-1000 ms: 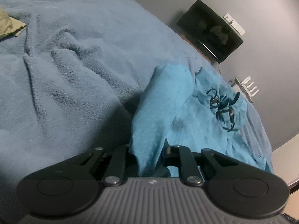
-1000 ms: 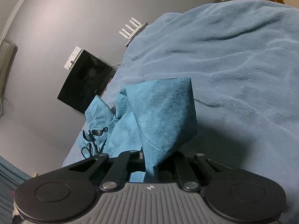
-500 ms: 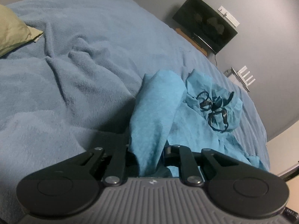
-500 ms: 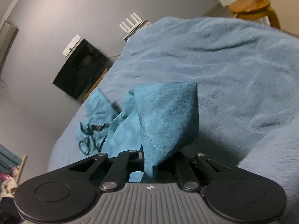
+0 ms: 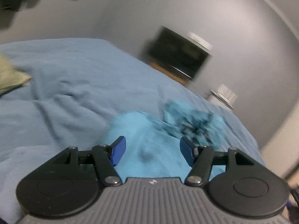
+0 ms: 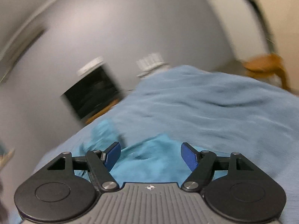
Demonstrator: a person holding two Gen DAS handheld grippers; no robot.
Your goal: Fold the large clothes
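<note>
Left wrist view: left tool (image 5: pixel 152 152) released, jaws just opened, nothing gripped; teal garment (image 5: pixel 160 149) dropped on bed (image 5: pixel 74 85), lower centre, rumpled.

Right wrist view: right tool (image 6: pixel 151 154) likewise released; garment (image 6: pixel 155 160) lower centre. Fold unfinished, likely more left.

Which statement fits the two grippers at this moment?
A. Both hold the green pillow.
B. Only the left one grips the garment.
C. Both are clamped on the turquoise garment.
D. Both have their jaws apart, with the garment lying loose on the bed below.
D: the left gripper and right gripper both show blue pads spread wide, jaws just opened, nothing pinched; the turquoise garment lies on the blue blanket.
</note>
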